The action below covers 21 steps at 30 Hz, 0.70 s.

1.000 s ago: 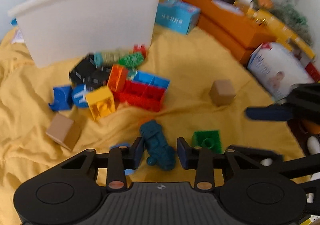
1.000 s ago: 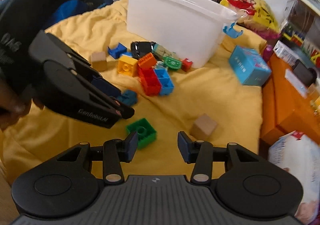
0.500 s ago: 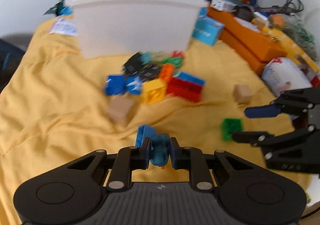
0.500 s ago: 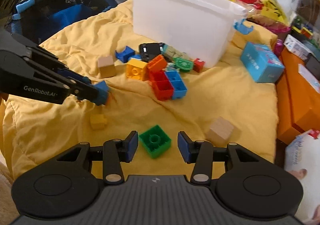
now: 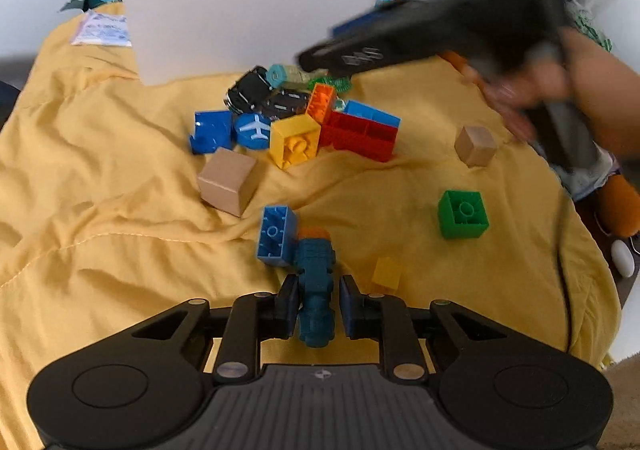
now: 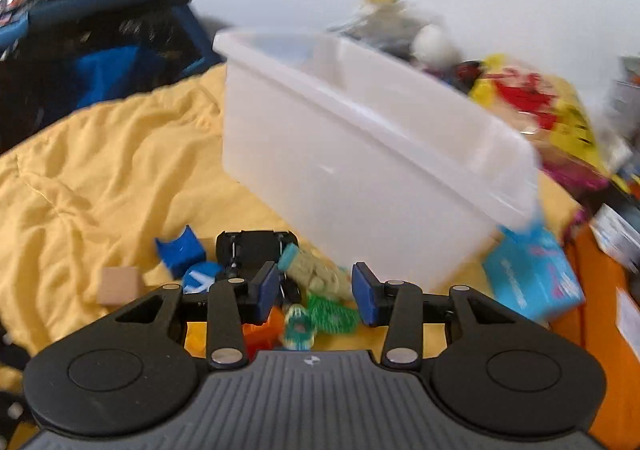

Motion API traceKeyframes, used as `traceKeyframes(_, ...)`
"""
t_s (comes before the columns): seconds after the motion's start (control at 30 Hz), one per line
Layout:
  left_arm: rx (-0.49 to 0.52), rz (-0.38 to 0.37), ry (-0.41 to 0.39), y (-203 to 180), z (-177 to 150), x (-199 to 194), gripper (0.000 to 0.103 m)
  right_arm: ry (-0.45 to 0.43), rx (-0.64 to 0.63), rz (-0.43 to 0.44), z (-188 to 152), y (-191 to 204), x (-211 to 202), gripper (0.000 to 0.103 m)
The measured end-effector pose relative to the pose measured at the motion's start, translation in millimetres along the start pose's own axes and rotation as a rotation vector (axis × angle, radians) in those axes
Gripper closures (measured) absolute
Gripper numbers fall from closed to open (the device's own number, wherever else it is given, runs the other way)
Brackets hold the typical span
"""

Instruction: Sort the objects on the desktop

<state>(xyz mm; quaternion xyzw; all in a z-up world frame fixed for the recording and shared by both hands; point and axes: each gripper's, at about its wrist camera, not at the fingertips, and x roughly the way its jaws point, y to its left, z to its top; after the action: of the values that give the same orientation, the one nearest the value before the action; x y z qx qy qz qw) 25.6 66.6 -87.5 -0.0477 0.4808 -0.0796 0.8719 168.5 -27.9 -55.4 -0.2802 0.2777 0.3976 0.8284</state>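
My left gripper [image 5: 316, 302] is shut on a teal toy [image 5: 316, 282] with an orange tip, held just above the yellow cloth [image 5: 100, 210]. A blue block [image 5: 276, 234] lies beside the toy's tip. My right gripper [image 6: 316, 290] hovers over the toy pile at the foot of the white bin [image 6: 360, 154]. Its jaws are closing, and the pads touch nothing. A pale green toy [image 6: 316, 274] and a green coil [image 6: 332, 314] show between and below them. In the left wrist view the right gripper [image 5: 324, 46] is a dark blur over the pile in front of the bin [image 5: 248, 10].
The pile holds a yellow block [image 5: 294, 140], red blocks [image 5: 360, 134], a black toy car [image 5: 250, 90] and blue pieces. Two wooden cubes [image 5: 228, 180] [image 5: 476, 144], a green block [image 5: 464, 214] and a small yellow piece [image 5: 386, 270] lie loose. A teal box [image 6: 532, 282] and orange boxes crowd the right.
My left gripper closed on the teal toy and drew back with it. My right gripper left the green block and swung over to the pile beside the bin, its jaws narrowing.
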Motion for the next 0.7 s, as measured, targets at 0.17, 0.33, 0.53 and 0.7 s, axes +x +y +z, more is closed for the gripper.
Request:
traceKeyframes(0.17, 0.006, -0.023, 0.003, 5, 1, 1, 0.078, 0.109, -0.141, 0.049, 11, 0, 44, 0.062)
traceKeyframes(0.33, -0.006, -0.031, 0.004, 13, 2, 2, 0.077, 0.142, -0.174, 0.086, 13, -2, 59, 0.068)
traceKeyframes(0.53, 0.000, -0.038, 0.008, 11, 6, 4, 0.077, 0.044, -0.133, 0.030, 12, 1, 17, 0.073)
traceKeyframes(0.7, 0.011, -0.035, 0.003, 6, 7, 6, 0.077, -0.014, 0.046, 0.083, 7, -12, -57, 0.073)
